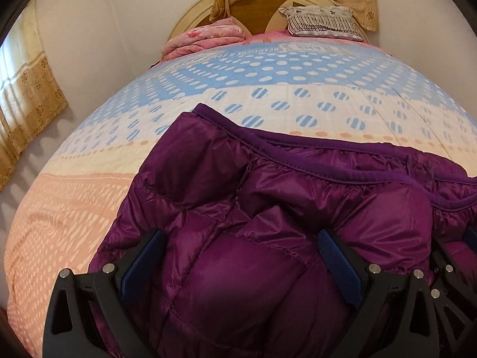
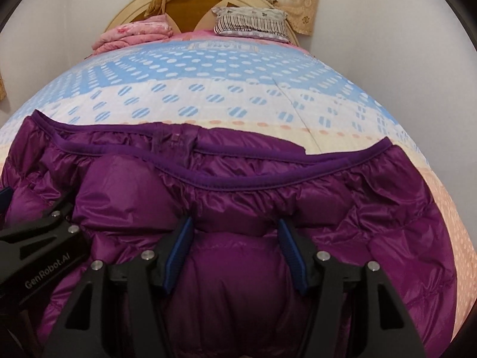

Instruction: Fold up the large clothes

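Purple puffer jacket [image 1: 268, 208] lies on the dotted bedspread [image 1: 268, 83] at the bed's near end, bulging between the left gripper [image 1: 241, 247]'s wide-spread blue pads, while the right wrist view shows the right gripper [image 2: 235, 238] parted around another puffed fold.

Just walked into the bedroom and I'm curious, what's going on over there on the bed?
A person is folding a purple puffer jacket on the bed, working a handheld gripper in each hand. The left gripper and the right gripper sit side by side over the near part of the jacket, jaws apart with padded fabric bulging between them. The jacket's elastic hem lies toward the pillows.
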